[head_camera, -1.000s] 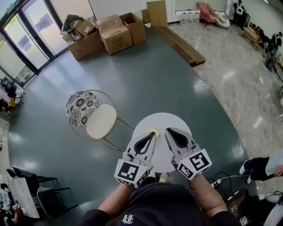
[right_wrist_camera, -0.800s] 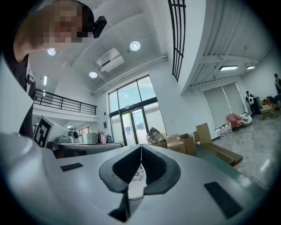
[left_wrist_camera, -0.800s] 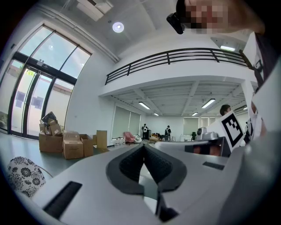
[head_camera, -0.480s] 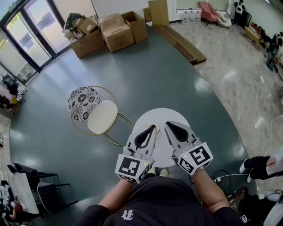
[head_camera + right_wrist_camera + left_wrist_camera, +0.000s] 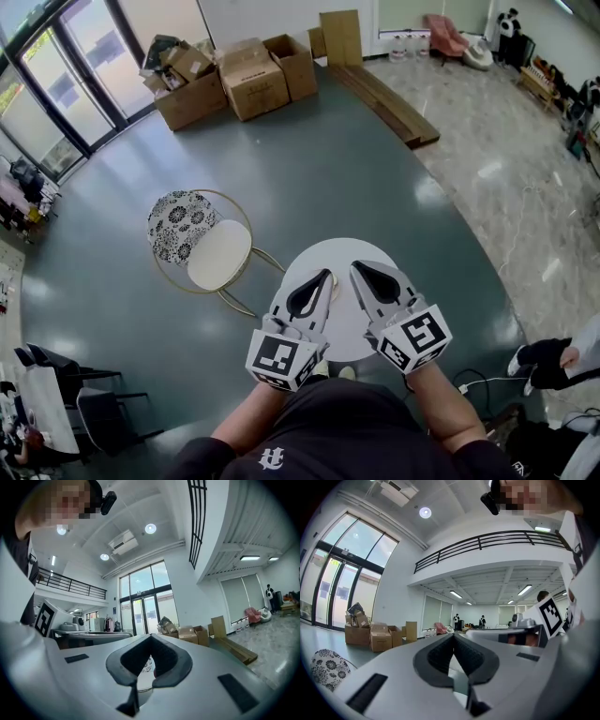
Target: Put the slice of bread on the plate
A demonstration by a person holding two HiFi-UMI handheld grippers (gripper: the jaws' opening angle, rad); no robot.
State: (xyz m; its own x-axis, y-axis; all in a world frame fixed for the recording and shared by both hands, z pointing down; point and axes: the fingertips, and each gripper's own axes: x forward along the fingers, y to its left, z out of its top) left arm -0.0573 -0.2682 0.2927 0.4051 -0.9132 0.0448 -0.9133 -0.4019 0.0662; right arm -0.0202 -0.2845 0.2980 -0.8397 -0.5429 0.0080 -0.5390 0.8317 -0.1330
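Note:
Over a small round white table (image 5: 349,253) I hold both grippers level, side by side. The left gripper (image 5: 329,273) is shut, its dark pads meeting at the tip (image 5: 453,634) with nothing between them. Just to its right, the right gripper (image 5: 354,265) is also shut and empty (image 5: 150,636). Only a pale yellowish sliver (image 5: 335,287) peeks out on the table beside the left gripper's tip. I cannot tell whether it is the bread or the plate. The rest of the tabletop under the grippers is hidden.
A gold-framed chair (image 5: 217,255) with a patterned cushion (image 5: 178,223) stands left of the table. Cardboard boxes (image 5: 234,75) and wooden planks (image 5: 384,94) lie far across the grey floor. Someone's dark shoe (image 5: 544,361) shows at the right edge.
Both grippers have risen a little over the table and stayed shut. The yellowish round thing seen beside the left gripper's tip a second ago is now almost covered.

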